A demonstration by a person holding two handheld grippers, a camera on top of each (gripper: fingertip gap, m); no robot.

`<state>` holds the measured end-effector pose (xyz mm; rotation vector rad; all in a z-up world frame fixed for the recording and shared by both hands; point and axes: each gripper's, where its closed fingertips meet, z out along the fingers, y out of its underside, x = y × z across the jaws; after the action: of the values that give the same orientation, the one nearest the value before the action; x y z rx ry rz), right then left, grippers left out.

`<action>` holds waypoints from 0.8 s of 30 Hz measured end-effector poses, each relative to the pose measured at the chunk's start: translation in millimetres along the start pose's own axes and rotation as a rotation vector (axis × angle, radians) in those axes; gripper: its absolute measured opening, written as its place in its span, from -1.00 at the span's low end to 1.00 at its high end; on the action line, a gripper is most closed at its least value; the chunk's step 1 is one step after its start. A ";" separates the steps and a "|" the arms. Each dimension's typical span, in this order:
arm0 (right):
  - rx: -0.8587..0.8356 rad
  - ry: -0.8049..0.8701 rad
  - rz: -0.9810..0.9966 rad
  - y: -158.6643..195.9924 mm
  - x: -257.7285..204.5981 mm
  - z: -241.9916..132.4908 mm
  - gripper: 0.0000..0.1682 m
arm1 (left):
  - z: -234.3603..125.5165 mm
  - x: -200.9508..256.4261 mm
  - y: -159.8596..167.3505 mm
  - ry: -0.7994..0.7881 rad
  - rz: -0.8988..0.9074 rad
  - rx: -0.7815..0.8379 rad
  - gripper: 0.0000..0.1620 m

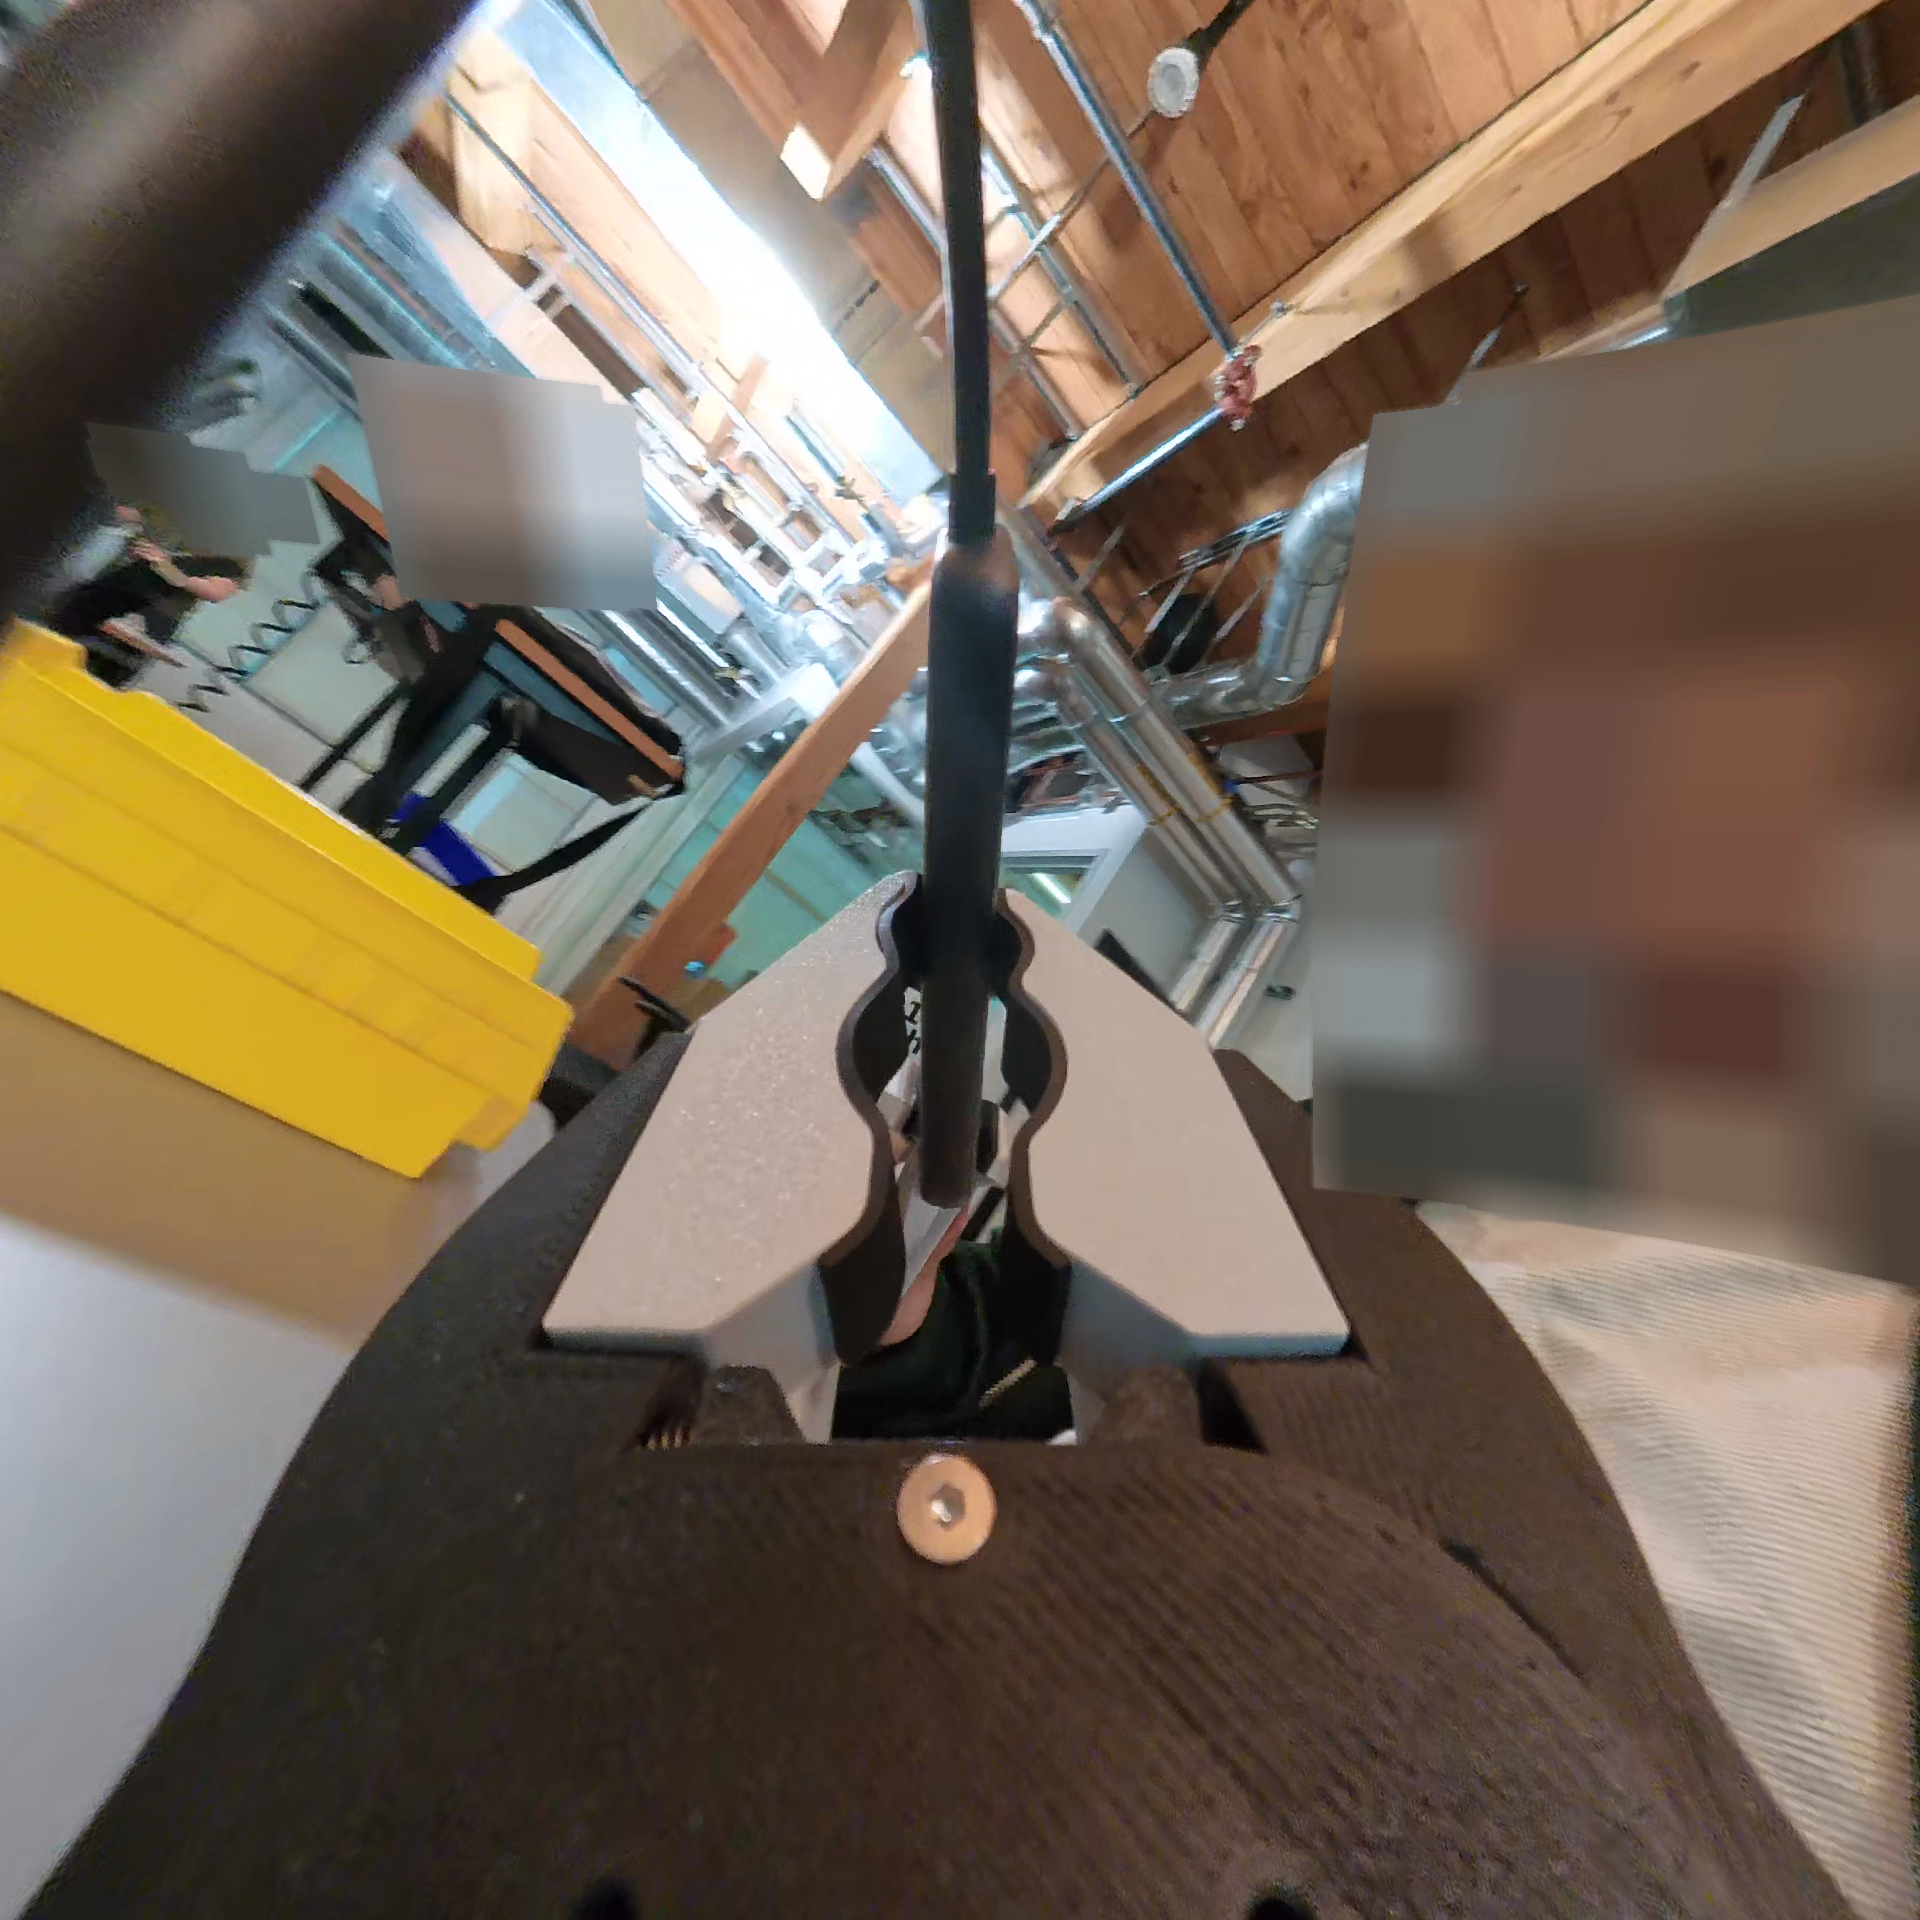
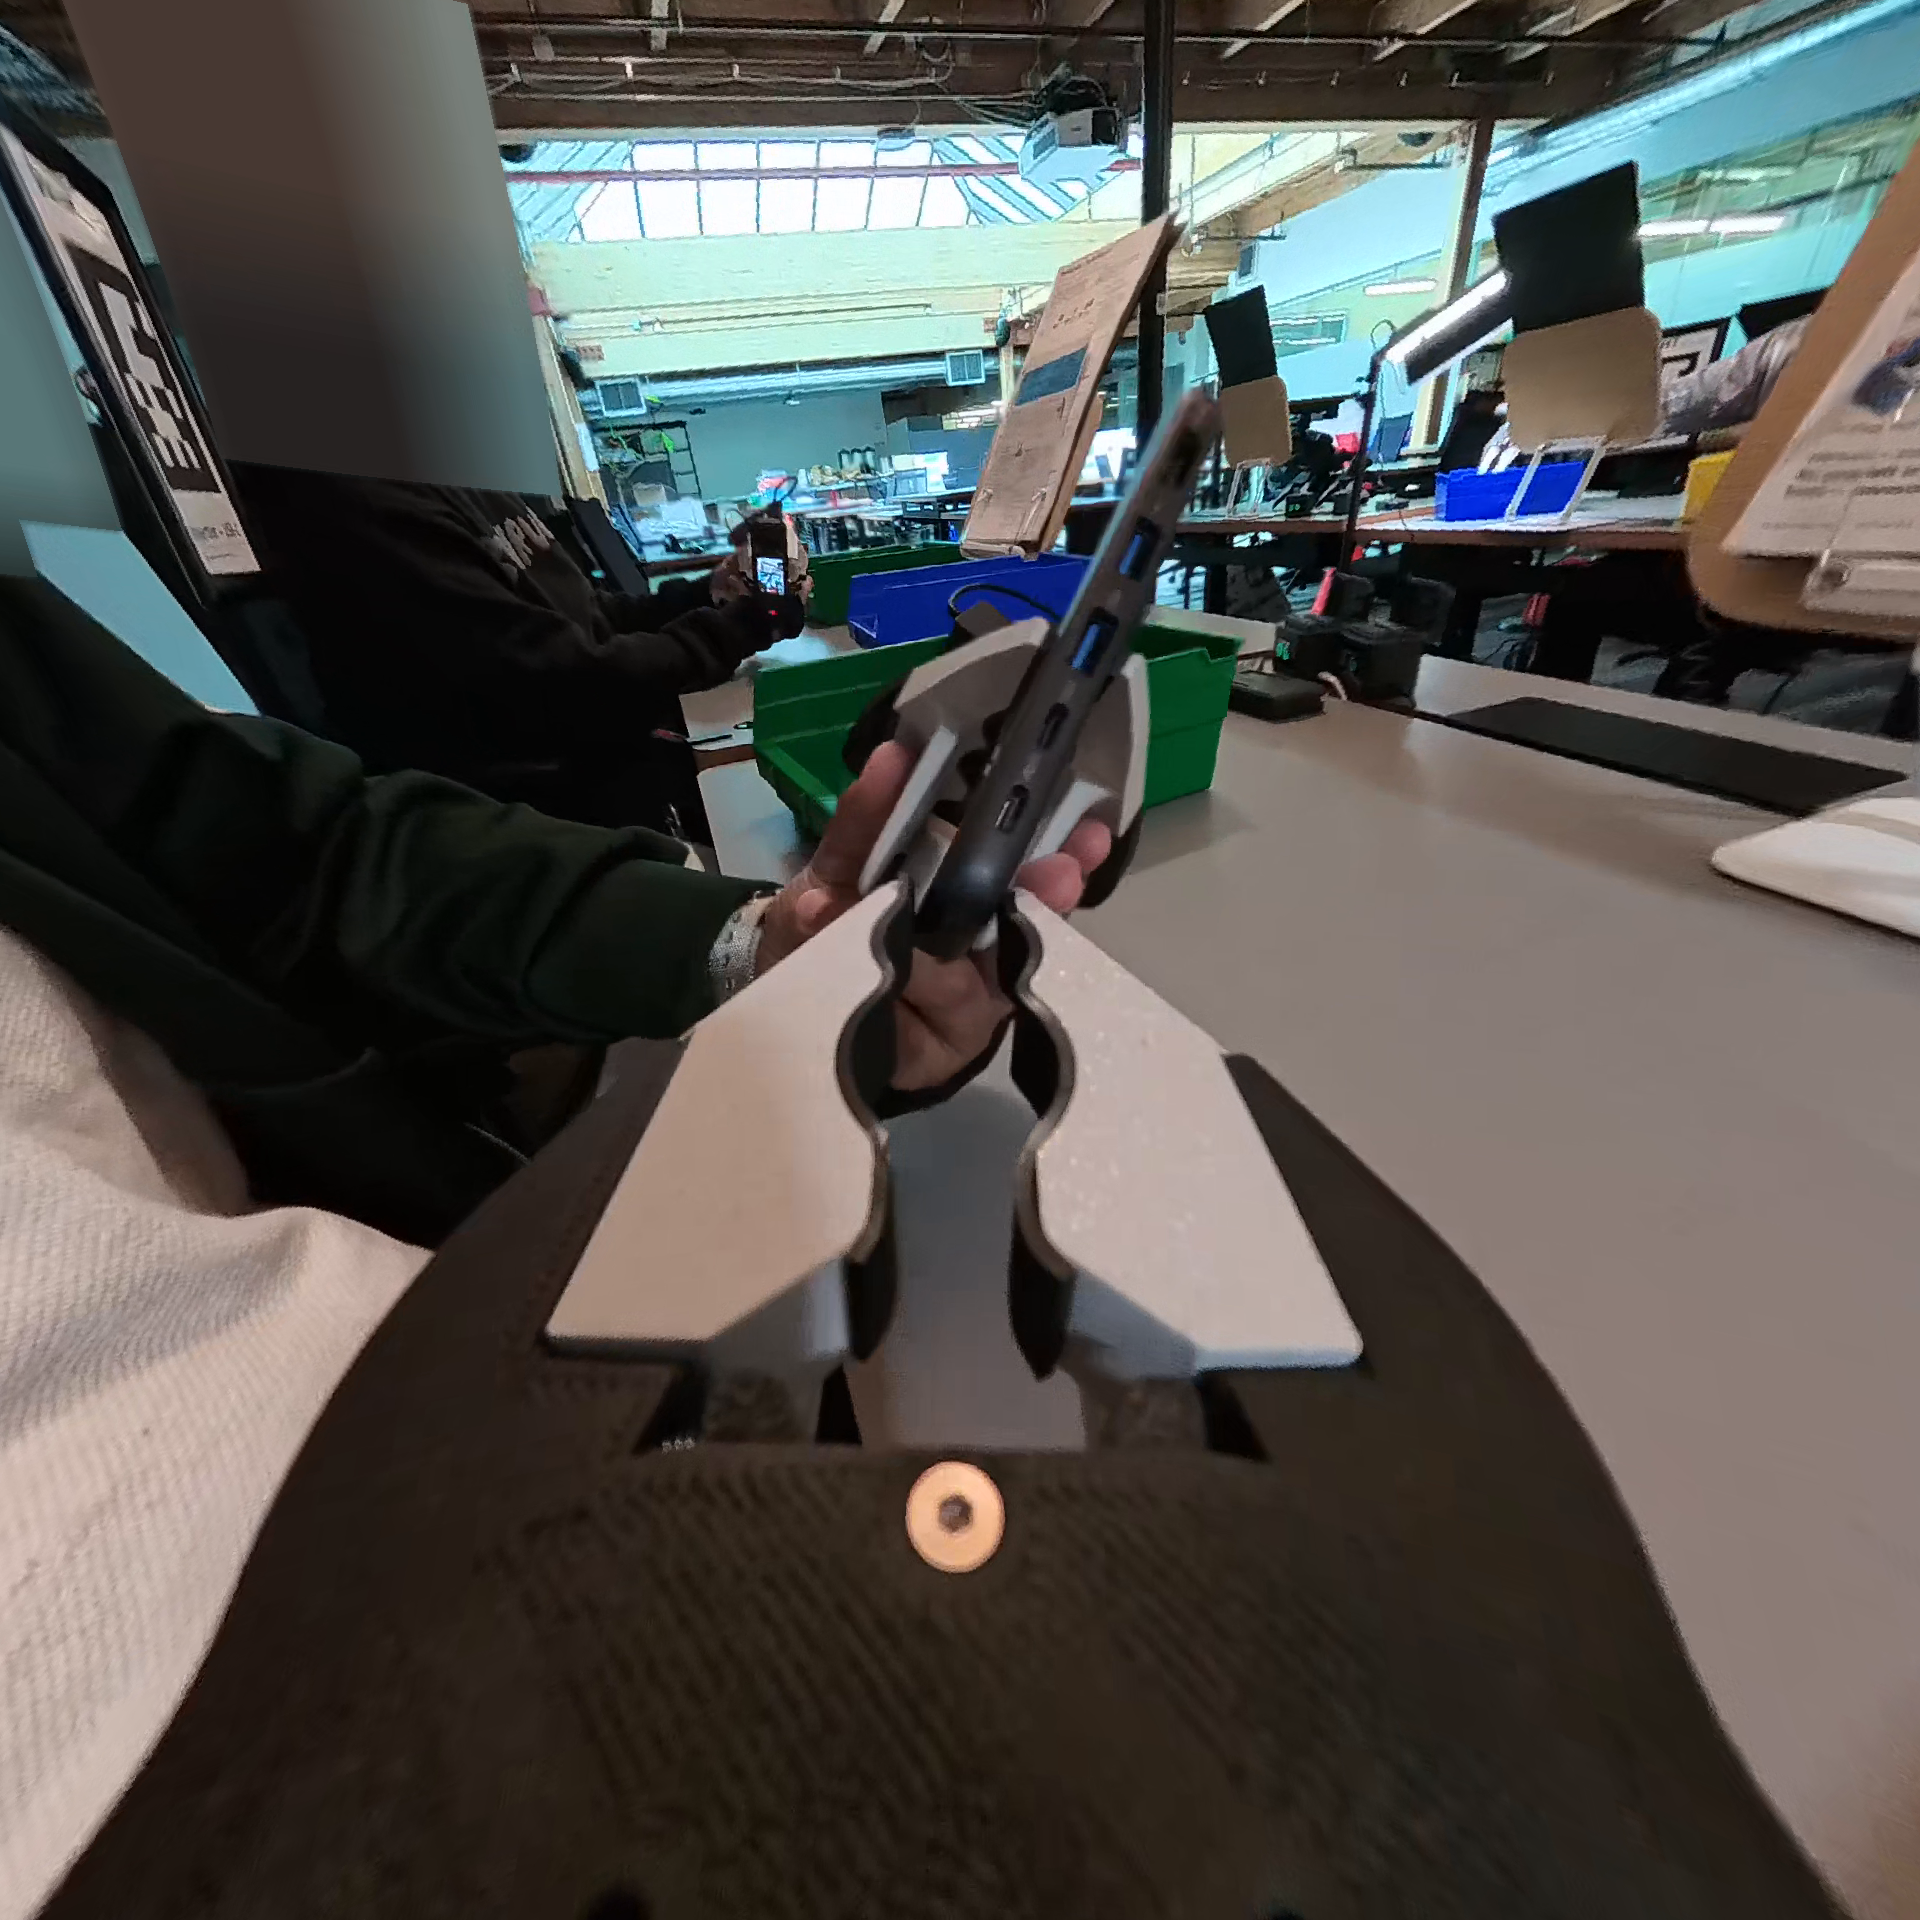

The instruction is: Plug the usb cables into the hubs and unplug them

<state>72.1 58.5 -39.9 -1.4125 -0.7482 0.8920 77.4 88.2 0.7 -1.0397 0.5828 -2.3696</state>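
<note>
The left hand-held gripper (image 1: 961, 935) is clamping the dark hub (image 2: 1081, 686) edge-on, holding it tilted above the table (image 2: 1455, 1039) with its row of ports facing the right hand-held gripper (image 2: 958, 925). The right one's fingertips are closing around the hub's lower end, though contact is probably unclear through blur. No usb cable plug is visible, so fetching one seems next.
</note>
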 end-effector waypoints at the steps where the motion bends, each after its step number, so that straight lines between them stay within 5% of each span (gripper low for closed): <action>1: -0.009 0.015 -0.051 -2.8 -5.1 2.3 -0.82 | -0.2 4.7 -1.1 0.035 -0.019 -0.002 -0.90; 8: -0.044 0.078 -0.393 -12.0 -40.8 13.5 -0.80 | 4.1 40.9 4.5 0.256 -0.108 -0.056 -0.89; 17: -0.059 0.066 -0.381 -7.9 -42.2 11.0 -0.81 | 5.7 38.9 9.7 0.256 -0.110 -0.083 -0.89; 20: -0.083 0.123 -0.322 -2.0 -24.6 7.1 -0.79 | 3.6 15.7 4.4 0.108 -0.023 -0.054 -0.89; 24: -0.126 0.225 -0.118 9.9 20.4 -8.8 -0.49 | -25.7 -39.3 -24.6 -0.220 0.113 0.027 -0.90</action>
<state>89.0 71.3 -51.7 -1.5335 -0.7170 0.5914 74.8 135.3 -23.4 -1.2032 0.5120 -2.1256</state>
